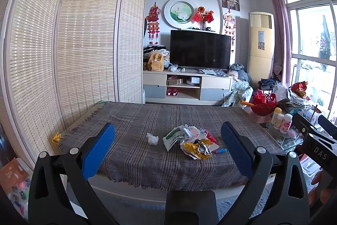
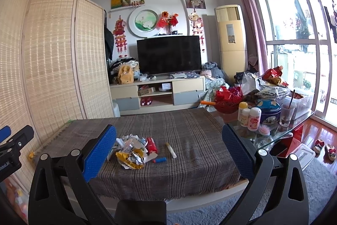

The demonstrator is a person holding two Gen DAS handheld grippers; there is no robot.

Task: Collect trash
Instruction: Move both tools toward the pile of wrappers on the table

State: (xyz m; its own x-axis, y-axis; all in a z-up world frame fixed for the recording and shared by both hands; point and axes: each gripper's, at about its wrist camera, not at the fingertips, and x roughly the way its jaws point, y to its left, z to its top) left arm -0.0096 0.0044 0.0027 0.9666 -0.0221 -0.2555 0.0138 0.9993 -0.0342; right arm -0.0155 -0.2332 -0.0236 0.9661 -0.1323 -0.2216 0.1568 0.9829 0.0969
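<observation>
My left claw hangs above the near edge of the worktop with its blue pads spread wide and nothing between them. My right claw is spread just as wide and holds nothing, also above the near edge. The worktop is covered by a grey plaid cloth whose fringe hangs over the near edge. The trash sits in the middle of the cloth, toward the near edge: a heap of crumpled wrappers with a white and green packet on its left side and a yellow foil wrapper at its front. A small white paper wad lies apart from the heap, just to its left. A red tube rests against the right side of the heap, and a short blue and orange stick lies just in front of it. In the right view a pale glue stick lies by itself, to the right of the red tube and not touching it. Toward the right edge, past the cloth on bare glass, stand small bottles, a red basket, a round tin and a glass cup.
</observation>
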